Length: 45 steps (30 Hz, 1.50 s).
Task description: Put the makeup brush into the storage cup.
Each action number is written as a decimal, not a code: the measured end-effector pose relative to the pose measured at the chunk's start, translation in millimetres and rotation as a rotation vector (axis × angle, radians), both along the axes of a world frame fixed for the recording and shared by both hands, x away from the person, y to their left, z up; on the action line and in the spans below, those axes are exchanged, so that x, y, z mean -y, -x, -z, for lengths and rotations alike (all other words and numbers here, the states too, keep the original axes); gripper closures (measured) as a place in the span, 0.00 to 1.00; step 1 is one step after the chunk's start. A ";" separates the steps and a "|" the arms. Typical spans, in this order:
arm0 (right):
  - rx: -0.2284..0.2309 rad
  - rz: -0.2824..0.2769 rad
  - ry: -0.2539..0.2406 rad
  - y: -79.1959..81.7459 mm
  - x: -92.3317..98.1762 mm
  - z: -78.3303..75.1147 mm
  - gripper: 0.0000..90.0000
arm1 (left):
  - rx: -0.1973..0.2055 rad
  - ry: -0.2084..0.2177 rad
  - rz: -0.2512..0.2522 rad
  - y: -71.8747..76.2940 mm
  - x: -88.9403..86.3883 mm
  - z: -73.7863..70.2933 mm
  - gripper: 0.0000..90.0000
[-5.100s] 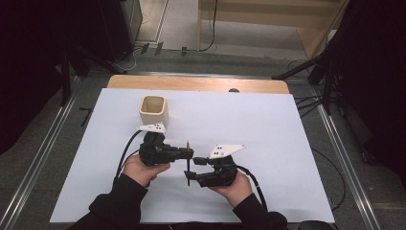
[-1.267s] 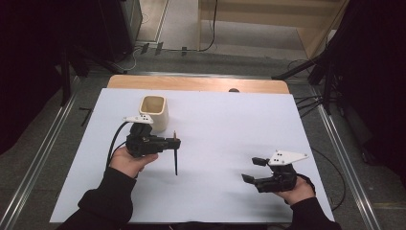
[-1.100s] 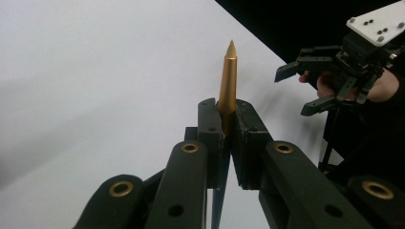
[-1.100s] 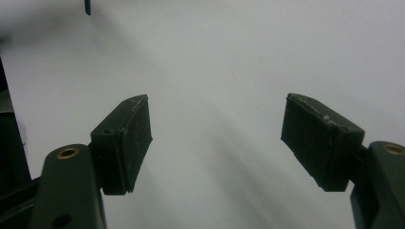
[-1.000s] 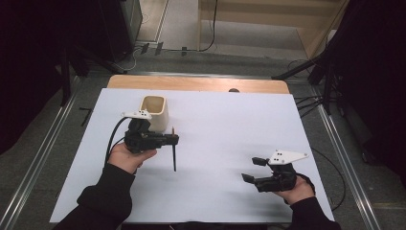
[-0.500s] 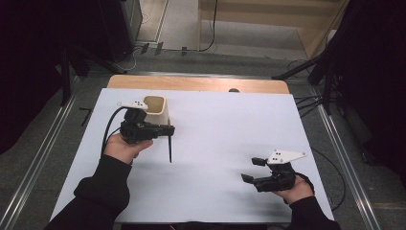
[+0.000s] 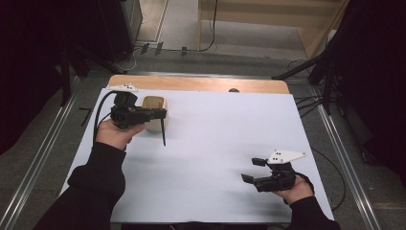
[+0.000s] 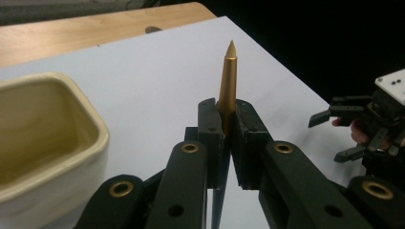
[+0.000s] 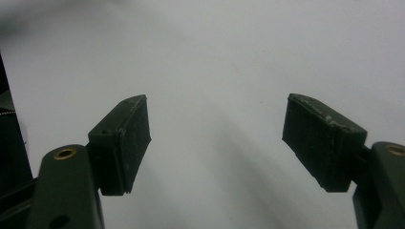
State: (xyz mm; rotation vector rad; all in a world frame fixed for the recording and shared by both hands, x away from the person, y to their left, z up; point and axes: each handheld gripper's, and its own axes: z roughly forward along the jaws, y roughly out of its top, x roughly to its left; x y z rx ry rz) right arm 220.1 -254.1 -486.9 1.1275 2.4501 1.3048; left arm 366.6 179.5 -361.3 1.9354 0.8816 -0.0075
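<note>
Above white table (image 7: 215,143), jaws clamp upright pen (image 8: 228,81).

No text, label, brand or number readable anywhere (checked all 3 views): pen (image 8: 228,81) is plain gold w/ no print, cup (image 8: 43,138) is plain cream, white sheet on the table (image 7: 230,143) is blank, and the grey plate atop the right gripper (image 7: 252,169) carries only small dark dots, no letters
</note>
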 end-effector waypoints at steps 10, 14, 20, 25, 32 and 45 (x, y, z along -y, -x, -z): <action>-0.001 -0.002 -0.001 0.0 -0.3 0.3 0.29 | 0.019 -0.017 -0.066 -15.8 -5.3 -12.7 0.93; -0.003 -0.002 -0.002 -0.1 -0.4 0.5 0.29 | 0.032 -0.021 -0.088 -23.1 -5.6 -16.4 0.93; 0.001 -0.007 -0.008 -0.6 -1.2 -0.3 0.29 | 0.063 -0.016 -0.134 -31.7 -8.2 -22.4 0.93; -0.008 -0.006 -0.002 -0.6 -1.7 0.2 0.29 | 0.069 -0.009 -0.152 -38.3 -11.3 -27.8 0.93; -0.008 -0.006 -0.002 -0.6 -1.9 0.2 0.29 | 0.076 -0.017 -0.171 -49.0 -17.2 -39.9 0.93; -0.014 -0.014 -0.002 -1.2 -3.3 1.2 0.29 | 0.100 -0.035 -0.199 -67.7 -23.1 -48.4 0.93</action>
